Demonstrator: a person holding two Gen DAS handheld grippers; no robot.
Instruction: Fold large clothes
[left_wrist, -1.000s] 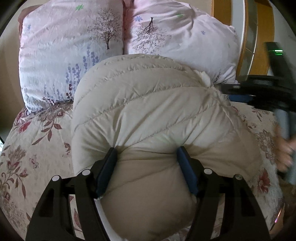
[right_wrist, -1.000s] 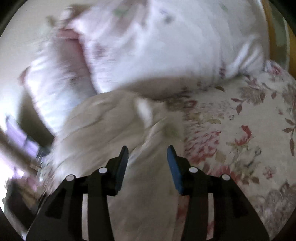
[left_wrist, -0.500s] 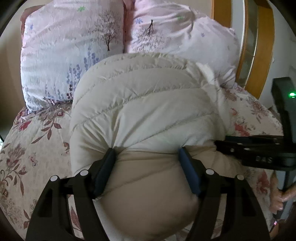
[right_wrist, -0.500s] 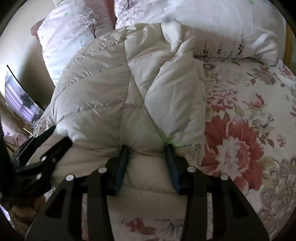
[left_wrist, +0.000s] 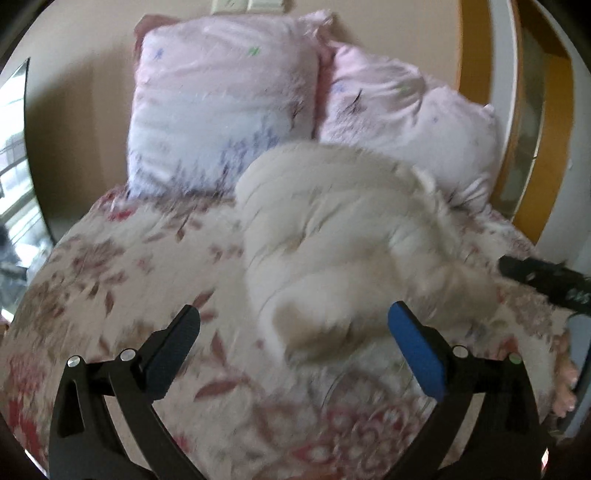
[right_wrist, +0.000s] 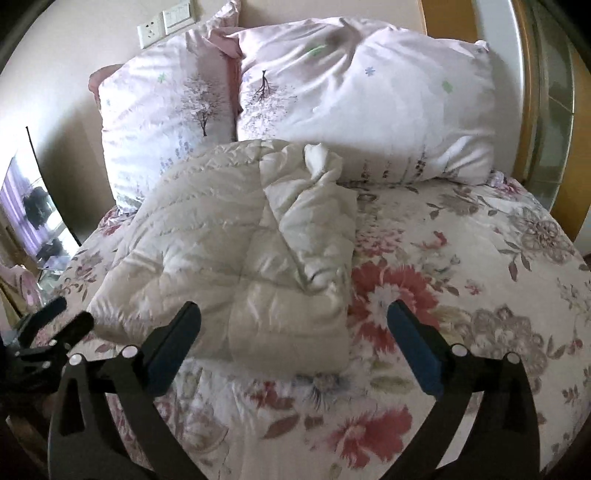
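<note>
A cream quilted puffer jacket (right_wrist: 236, 251) lies folded into a thick bundle on the floral bedspread (right_wrist: 461, 295), just before the pillows. My right gripper (right_wrist: 293, 310) stands back from the jacket's near edge. Its jaws are opening wide, and the pads touch nothing. The left wrist view is blurred by motion. There the jacket (left_wrist: 332, 229) lies ahead and to the right. My left gripper (left_wrist: 293, 314) has its jaws opening wide too, with the jacket's near end between the fingertips but clear of both pads. The left gripper (right_wrist: 48, 332) also shows at the right view's lower left.
Two pink tree-print pillows (right_wrist: 362, 99) (right_wrist: 162, 122) lean on the wall behind the jacket. A wooden frame (right_wrist: 546, 110) stands at the right. A glass panel (right_wrist: 33, 206) is at the left. A hand (left_wrist: 565, 384) holds the right gripper (left_wrist: 546, 280).
Both grippers let go of the jacket, opened wide and drew back from it. The jacket now lies free on the bedspread.
</note>
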